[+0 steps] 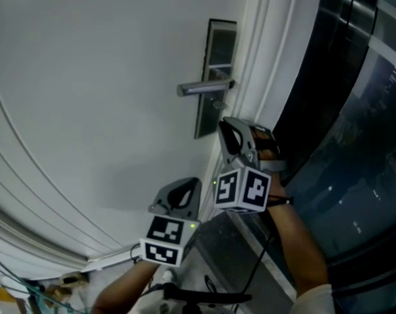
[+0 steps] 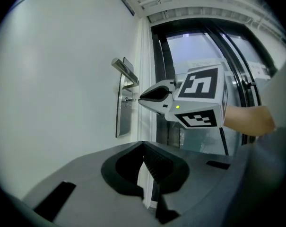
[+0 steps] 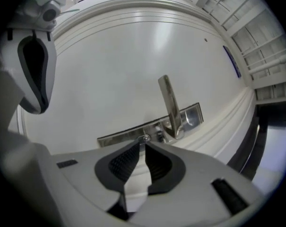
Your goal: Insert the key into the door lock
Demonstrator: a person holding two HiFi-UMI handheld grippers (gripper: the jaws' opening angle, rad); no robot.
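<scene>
Right hand-held gripper [image 1: 224,124] pinched on key [image 2: 127,100] at lock plate [image 1: 218,48], left hand-held gripper [image 1: 192,186] closed empty below the plate, white door [image 1: 86,97], dark glass [image 1: 355,123] beside.

This is an indoor doorway in a building. A white panelled door [image 1: 86,77] carries a metal lever handle [image 1: 204,87] on a steel lock plate [image 1: 214,120]. White frame mouldings [image 1: 253,57] and dark glazing [image 1: 355,110] stand at the right.

The left hand-held gripper [image 1: 188,183] and the right hand-held gripper [image 1: 225,123] are pale grey shells with black ribbed pads [image 3: 120,162]. Each carries a white cube [image 1: 243,190] printed with black square markers, and a small green light [image 1: 215,183]. A thin black cable [image 1: 261,257] trails by the right arm, which wears a white sleeve [image 1: 313,299].
</scene>
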